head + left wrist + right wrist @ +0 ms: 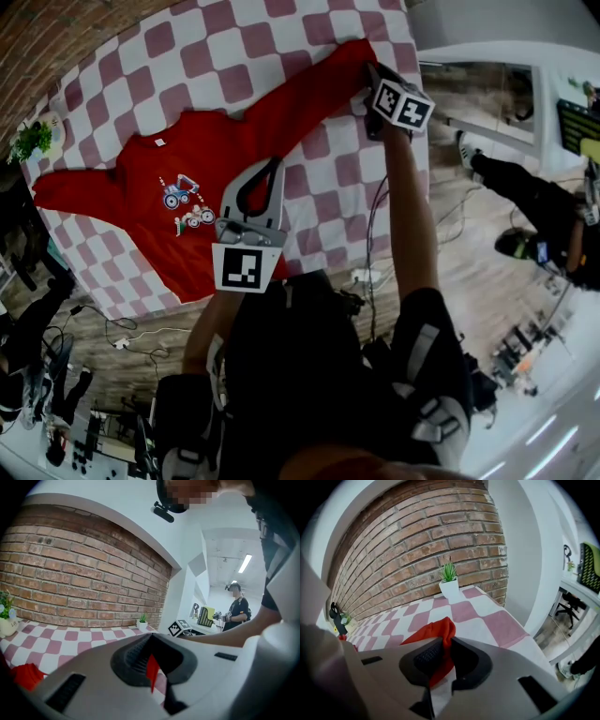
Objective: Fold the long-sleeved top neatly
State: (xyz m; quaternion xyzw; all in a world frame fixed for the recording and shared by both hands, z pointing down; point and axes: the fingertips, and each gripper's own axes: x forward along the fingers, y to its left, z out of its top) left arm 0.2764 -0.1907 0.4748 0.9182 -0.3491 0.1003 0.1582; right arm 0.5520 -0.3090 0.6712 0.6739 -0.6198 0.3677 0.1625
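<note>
A red long-sleeved top (234,141) with a small cartoon print lies spread flat on the pink-and-white checked tablecloth (216,56). Its right sleeve (323,84) reaches toward the table's far right corner. My left gripper (271,166) is over the near side of the top's body, shut on a pinch of red fabric (152,670) that shows as a thin sliver between the jaws. My right gripper (371,71) is at the end of the right sleeve. In the right gripper view its jaws (447,641) are shut on the bunched red cuff (437,629), which pokes up past them.
A brick wall backs the table. A small potted plant (450,581) stands at the far corner near the right gripper, and another plant (33,139) sits by the left sleeve. The table's right edge (520,639) drops off just beyond the cuff. A person (236,606) stands in the background.
</note>
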